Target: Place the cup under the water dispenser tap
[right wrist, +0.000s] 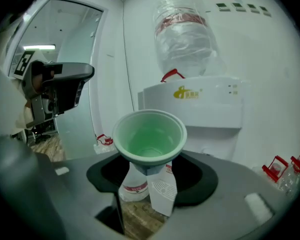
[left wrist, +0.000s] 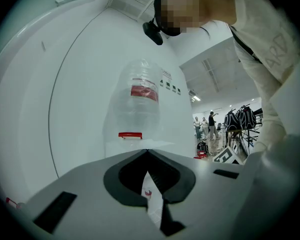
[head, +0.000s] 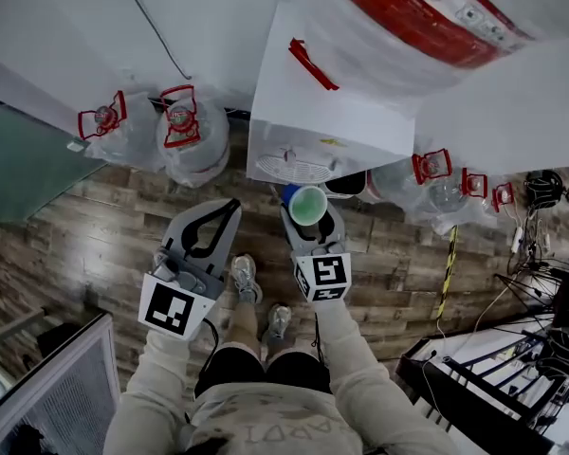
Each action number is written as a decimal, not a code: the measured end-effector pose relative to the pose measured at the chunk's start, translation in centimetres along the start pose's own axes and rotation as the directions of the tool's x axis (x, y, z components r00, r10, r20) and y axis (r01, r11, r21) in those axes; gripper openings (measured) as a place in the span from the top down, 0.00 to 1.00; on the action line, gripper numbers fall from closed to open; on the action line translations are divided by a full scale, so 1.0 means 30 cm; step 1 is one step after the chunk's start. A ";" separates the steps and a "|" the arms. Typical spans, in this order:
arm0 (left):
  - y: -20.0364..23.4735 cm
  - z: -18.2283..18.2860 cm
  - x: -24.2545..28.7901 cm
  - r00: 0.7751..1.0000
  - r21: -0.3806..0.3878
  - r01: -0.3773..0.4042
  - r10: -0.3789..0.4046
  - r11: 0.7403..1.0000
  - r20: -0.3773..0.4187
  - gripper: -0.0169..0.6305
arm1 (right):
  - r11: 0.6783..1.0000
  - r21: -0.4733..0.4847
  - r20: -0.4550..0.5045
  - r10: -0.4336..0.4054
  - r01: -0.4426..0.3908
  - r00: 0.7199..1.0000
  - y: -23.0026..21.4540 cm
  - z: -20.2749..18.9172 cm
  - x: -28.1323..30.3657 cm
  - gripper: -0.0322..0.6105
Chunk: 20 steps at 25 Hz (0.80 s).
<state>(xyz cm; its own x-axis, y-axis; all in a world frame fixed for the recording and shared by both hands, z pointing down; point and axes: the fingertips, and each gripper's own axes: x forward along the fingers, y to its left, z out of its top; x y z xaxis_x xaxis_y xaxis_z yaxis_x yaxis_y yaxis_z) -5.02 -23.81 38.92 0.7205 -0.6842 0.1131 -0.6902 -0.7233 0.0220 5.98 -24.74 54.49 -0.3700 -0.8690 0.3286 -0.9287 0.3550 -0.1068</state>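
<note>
My right gripper [head: 309,220] [right wrist: 149,170] is shut on a green cup [head: 308,204] [right wrist: 149,134], which it holds upright and empty. The cup hangs just in front of the white water dispenser [head: 313,112] [right wrist: 200,104], close above and before its round drip tray [head: 294,170]. A clear bottle with a red label [head: 427,8] [right wrist: 182,34] sits upside down on the dispenser. I cannot make out the taps. My left gripper [head: 231,205] [left wrist: 146,152] is to the left of the cup, shut and holding nothing; it also shows in the right gripper view [right wrist: 60,91].
Empty water jugs with red handles stand on the wooden floor left of the dispenser [head: 142,126] and right of it [head: 436,173]. Cables and a dark rack [head: 541,292] fill the right side. A grated metal cabinet [head: 47,387] is at bottom left. The person's shoes [head: 247,278] are below the grippers.
</note>
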 end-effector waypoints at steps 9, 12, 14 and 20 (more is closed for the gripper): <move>0.060 -0.217 0.000 1.000 -0.015 0.014 -0.014 1.000 -0.006 0.97 | 1.000 -0.012 -0.057 0.009 -0.009 0.998 -0.005 -0.245 0.202 0.53; 0.070 -0.284 0.002 1.000 -0.017 0.011 -0.011 1.000 -0.011 0.97 | 1.000 -0.027 -0.076 0.009 -0.011 0.997 -0.016 -0.321 0.247 0.53; 0.071 -0.315 0.007 1.000 -0.015 0.010 -0.010 1.000 -0.015 0.97 | 1.000 -0.029 -0.090 0.009 -0.011 0.996 -0.030 -0.364 0.271 0.53; 0.062 -0.392 0.029 1.000 -0.009 0.012 -0.012 1.000 -0.020 0.97 | 0.999 -0.048 -0.136 -0.003 -0.003 0.991 -0.090 -0.488 0.352 0.53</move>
<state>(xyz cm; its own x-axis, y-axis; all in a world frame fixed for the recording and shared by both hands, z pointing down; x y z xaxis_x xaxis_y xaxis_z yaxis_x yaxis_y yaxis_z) -6.47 -24.64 50.74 0.7272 -0.6735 0.1325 -0.6823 -0.7304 0.0319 4.92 -29.83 72.00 -0.3601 -0.8151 0.4537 -0.9253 0.3741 -0.0624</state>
